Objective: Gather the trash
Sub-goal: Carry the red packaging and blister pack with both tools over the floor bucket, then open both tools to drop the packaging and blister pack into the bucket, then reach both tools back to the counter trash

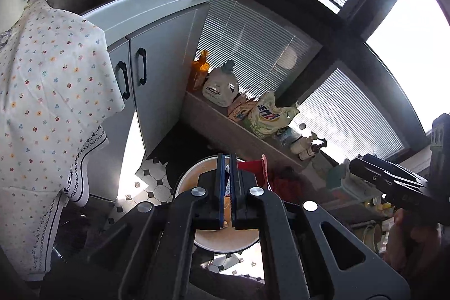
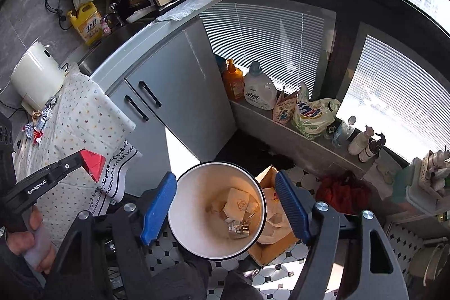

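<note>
A white round trash bin (image 2: 182, 204) stands on the tiled floor and holds crumpled paper and foil scraps (image 2: 237, 208). My right gripper (image 2: 225, 208) is open and empty above the bin, its blue fingers (image 2: 157, 211) either side of the rim. My left gripper (image 1: 228, 189) is shut on a red wrapper (image 1: 253, 167) and holds it over the bin (image 1: 225, 242). In the right wrist view the left gripper (image 2: 84, 162) with the red wrapper (image 2: 94, 163) is at the left, beside the table. More wrappers (image 2: 36, 128) lie on the floral tablecloth (image 2: 81, 114).
A grey sink cabinet (image 2: 180, 92) stands behind the bin. A cardboard box (image 2: 274, 229) with a plastic bag sits right of the bin. Detergent bottles (image 2: 258, 89) and bags line the window ledge. A white kettle (image 2: 36, 75) stands on the table.
</note>
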Available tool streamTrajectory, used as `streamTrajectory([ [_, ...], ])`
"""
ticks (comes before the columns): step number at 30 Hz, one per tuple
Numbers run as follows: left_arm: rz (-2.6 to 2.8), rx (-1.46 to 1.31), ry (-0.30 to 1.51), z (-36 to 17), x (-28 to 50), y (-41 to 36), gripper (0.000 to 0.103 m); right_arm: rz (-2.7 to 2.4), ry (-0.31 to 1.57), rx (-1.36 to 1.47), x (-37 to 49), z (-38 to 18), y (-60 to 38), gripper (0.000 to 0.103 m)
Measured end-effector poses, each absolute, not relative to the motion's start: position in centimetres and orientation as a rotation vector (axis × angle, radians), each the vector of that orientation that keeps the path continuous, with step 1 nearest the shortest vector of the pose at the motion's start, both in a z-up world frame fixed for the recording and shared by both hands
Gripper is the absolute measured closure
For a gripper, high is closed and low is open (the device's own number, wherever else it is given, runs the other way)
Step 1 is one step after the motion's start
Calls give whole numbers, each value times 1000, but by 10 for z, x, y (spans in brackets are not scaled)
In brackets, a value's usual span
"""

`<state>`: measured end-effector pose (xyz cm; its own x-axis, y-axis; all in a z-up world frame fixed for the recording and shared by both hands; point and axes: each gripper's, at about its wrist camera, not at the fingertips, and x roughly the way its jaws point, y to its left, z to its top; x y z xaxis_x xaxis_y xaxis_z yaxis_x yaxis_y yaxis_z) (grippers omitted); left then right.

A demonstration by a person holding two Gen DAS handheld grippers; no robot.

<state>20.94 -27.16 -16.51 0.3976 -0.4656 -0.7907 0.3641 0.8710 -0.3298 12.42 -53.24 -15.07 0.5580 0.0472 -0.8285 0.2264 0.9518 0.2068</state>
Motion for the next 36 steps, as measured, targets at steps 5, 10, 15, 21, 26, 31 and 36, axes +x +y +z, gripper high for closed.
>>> streamTrajectory([
  [5, -587, -83, 1064, -174, 200, -298, 99, -146, 977, 328, 109, -153, -548, 31],
  [10, -624, -116, 1110, -181, 200, -306, 73, -166, 977, 338, 102, -155, -556, 31],
  [15, -612, -118, 1089, -177, 202, -298, 55, -160, 982, 342, 104, -156, -554, 31],
  [21, -520, -143, 1046, -164, 211, -263, 39, -116, 976, 324, 120, -151, -534, 28],
  [26, -415, -157, 1000, -151, 218, -218, 28, -63, 969, 293, 142, -145, -503, 22],
  [31, -294, -179, 968, -141, 222, -165, 21, 14, 961, 251, 169, -138, -459, 14],
  [36, -183, -220, 935, -132, 223, -108, 15, 97, 951, 210, 198, -131, -407, 8],
])
